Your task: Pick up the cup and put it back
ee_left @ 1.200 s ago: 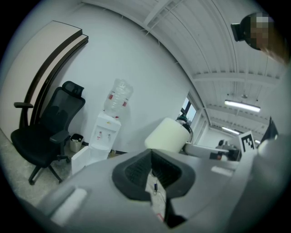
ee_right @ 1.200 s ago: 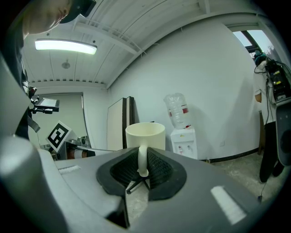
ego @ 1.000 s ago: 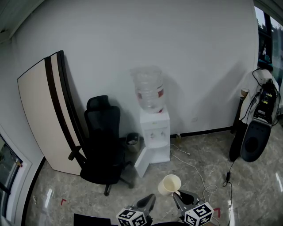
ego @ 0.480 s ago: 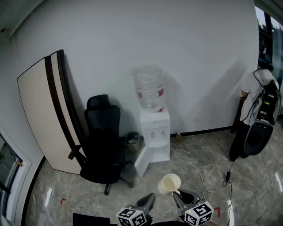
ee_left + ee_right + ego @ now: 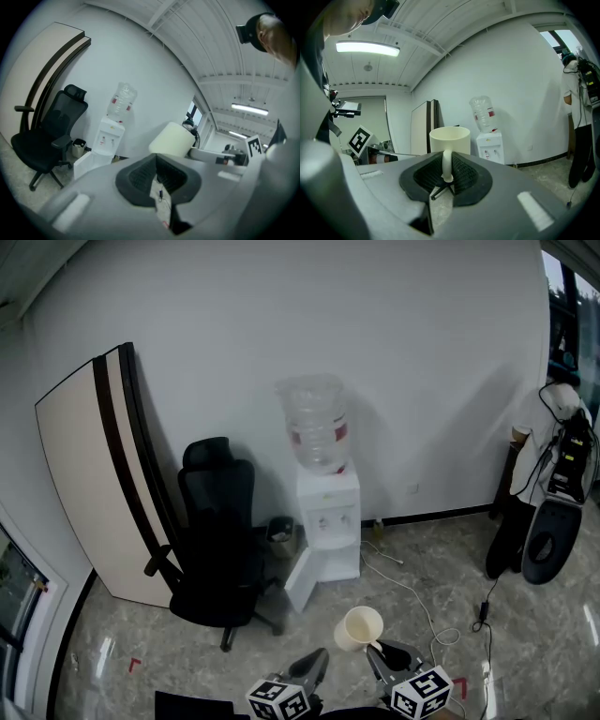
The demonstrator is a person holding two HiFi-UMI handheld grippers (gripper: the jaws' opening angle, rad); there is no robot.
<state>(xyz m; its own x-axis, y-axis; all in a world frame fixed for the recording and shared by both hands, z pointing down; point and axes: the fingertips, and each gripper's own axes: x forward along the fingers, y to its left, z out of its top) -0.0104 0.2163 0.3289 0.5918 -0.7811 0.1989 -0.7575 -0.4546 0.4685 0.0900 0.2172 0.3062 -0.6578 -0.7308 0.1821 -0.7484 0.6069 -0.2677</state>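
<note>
Taking the head view as a clock face, the biggest thing is the pale board (image 5: 89,479) at nine o'clock. It leans against the white wall on its long edge, parked there as if stored out of the way. At its foot, toward seven o'clock of the room's middle, stands the black office chair (image 5: 220,545), turned away from any desk, so it looks set aside too. Just beside it, near the centre, the white water dispenser (image 5: 328,526) backs onto the wall with its big clear bottle (image 5: 316,423) upside down on top to feed it. Its lower door hangs open. A person (image 5: 577,126) stands at the three o'clock edge, well apart from the work.

The cup (image 5: 359,630), cream-coloured, is off any surface, up in the air at six o'clock, tipped so its mouth faces the wall. The right gripper (image 5: 380,650) has it by the handle alone, both ribbed pads pinched on that thin loop with the cup body out past the tips. I judge that to be the surest hold on a round cup too broad for the jaws. So the lift looks done, and the setting-down remains.

The left gripper (image 5: 319,662) hangs at seven o'clock of the cup, near but apart. Its jaws stand at a narrow gap with nothing between them, likely idle because one grip is enough.
</note>
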